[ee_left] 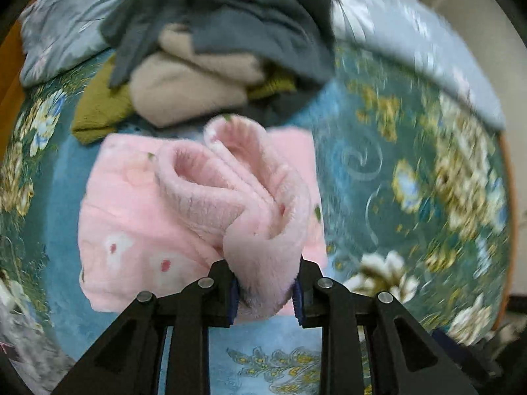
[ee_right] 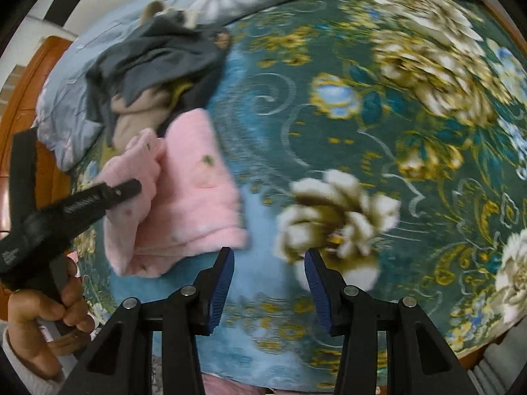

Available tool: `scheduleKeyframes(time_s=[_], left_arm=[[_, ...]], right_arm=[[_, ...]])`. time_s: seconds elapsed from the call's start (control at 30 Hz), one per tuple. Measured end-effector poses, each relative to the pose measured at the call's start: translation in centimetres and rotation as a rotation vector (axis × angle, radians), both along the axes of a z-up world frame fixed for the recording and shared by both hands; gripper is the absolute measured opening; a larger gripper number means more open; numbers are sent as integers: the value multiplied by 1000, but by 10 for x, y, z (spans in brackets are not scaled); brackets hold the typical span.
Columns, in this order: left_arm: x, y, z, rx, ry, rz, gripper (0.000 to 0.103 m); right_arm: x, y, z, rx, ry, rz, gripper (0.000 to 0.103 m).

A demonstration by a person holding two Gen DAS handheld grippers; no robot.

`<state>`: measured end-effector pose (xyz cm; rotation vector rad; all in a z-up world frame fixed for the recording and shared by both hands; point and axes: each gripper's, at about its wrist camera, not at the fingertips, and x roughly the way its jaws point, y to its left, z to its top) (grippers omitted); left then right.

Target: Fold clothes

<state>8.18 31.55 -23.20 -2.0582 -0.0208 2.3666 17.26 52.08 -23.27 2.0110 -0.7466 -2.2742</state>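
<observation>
While your left hand-held gripper [ee_left: 265, 291] is clamped on a thick bunch of the pink fleece garment [ee_left: 184, 217], its blue ribbed pads press the pile from both sides and the cloth bulges up between them in soft rolled folds. That lifted part runs from the jaws toward 11 o'clock in the left wrist view, ending in a rounded, cuff-like ribbed opening. The rest of the garment lies flat on the bed beneath it, roughly rectangular, printed with small white and red shapes, its long axis running from 6 to 12 o'clock.

Your right hand-held gripper [ee_right: 269, 288] stands with its fingers apart and nothing between them, just off the garment's near edge at 10 o'clock.

Beyond the garment at 12 o'clock in the left view sits a loose pile of clothes [ee_left: 210, 52]: a dark grey-blue fleece draped over a folded beige plush piece, with an olive knit underneath. All of it rests on a plush teal floral blanket [ee_left: 411, 177] with raised swirls and cream and gold blooms. A smoother pale blue quilt [ee_left: 66, 23] with daisies lies along the far edge.
</observation>
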Motion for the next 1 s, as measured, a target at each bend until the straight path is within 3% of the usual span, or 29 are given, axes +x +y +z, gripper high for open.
scheduleKeyframes(time_s=[0.07,0.2,0.27,0.47,0.63,0.77,1.0], left_arm=[[3,6,-9,-24,-33,-16,30],[9,4,-16,-5,-77,-19,48],[11,-4,-16,52,-96,-1,55],[28,-63,11,237,-62,130,55],[47,-140,6,132,-72,341,56],[62,-190,-2,123,-105,518,56],[71,-218,0,113,-73,606,56]], right_arm=[[4,11,-7,-1,-22,-21,48],[0,12,-20,-14,-49,-28,48],[-7,7,-22,-19,-47,-15,48],[-39,-26,-22,-95,-14,64,48],[-77,-75,-27,-193,13,177,51],[-120,-121,-33,-238,43,304,56],[-176,-165,-69,-195,-13,414,60]])
